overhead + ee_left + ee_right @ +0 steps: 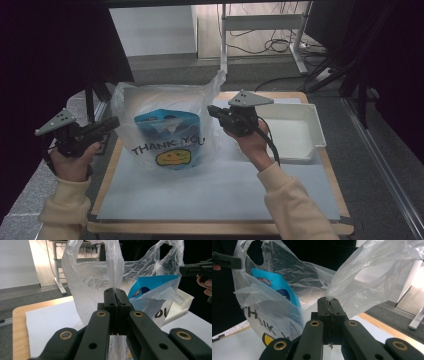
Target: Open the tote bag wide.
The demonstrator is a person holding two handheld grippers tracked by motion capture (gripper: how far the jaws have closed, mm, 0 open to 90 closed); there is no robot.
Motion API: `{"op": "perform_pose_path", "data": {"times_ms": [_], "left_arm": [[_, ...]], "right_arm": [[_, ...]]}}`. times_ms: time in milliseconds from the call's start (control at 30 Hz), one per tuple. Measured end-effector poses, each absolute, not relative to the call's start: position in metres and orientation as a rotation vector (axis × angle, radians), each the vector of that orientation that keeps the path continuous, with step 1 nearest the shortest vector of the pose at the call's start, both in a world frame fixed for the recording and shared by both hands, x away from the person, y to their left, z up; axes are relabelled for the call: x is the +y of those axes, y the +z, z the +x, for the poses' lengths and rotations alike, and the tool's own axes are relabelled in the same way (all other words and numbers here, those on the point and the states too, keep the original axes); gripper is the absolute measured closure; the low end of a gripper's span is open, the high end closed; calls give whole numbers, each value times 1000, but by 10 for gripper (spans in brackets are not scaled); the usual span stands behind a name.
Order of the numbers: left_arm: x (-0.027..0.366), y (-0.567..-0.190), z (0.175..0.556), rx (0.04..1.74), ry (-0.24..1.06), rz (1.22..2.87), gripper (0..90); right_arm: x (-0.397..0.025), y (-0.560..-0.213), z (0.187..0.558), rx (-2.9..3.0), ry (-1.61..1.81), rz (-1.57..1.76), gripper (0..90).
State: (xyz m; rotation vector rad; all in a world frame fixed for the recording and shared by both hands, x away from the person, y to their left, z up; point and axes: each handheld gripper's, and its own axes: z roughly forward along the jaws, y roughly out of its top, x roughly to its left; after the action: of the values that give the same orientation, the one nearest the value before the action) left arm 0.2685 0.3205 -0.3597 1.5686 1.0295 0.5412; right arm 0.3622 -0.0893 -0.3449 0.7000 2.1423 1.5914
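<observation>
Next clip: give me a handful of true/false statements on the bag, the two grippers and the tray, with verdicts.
1. The left gripper is shut on the plastic bag. True.
2. The right gripper hangs open beside the bag. False: its jaws are clamped on the bag's film.
3. A blue packet sits inside the bag. True.
4. The bag is printed THANK YOU above a yellow smiley. True.
5. The white tray holds the blue packet. False: the packet is in the bag.
</observation>
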Motion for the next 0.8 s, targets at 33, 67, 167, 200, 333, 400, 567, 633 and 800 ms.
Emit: {"op": "perform_pose_path", "data": {"times_ms": [33,67,167,200,333,400,567,633,800], "left_arm": [[321,-361,267,1029,540,1565,899],[322,-362,266,1029,539,1564,899],[323,-365,262,1029,535,1557,899],[323,-365,262,1029,534,1557,899],[322,-371,259,1030,518,1568,897],[322,-374,258,1033,513,1562,897],[323,-382,257,1046,499,1558,897],[324,-385,257,1050,494,1555,898],[323,-390,254,1052,489,1558,899]], "right_arm": [[-90,-345,360,2138,1594,697,885],[-90,-346,358,2132,1596,695,884],[-92,-348,353,2125,1602,685,885],[-93,-349,352,2127,1605,685,885],[-93,-355,349,2134,1612,691,884],[-93,-358,348,2137,1616,695,884],[-91,-366,348,2149,1611,703,884],[-92,-371,348,2150,1615,705,884],[-93,-378,346,2156,1617,718,884]]}}
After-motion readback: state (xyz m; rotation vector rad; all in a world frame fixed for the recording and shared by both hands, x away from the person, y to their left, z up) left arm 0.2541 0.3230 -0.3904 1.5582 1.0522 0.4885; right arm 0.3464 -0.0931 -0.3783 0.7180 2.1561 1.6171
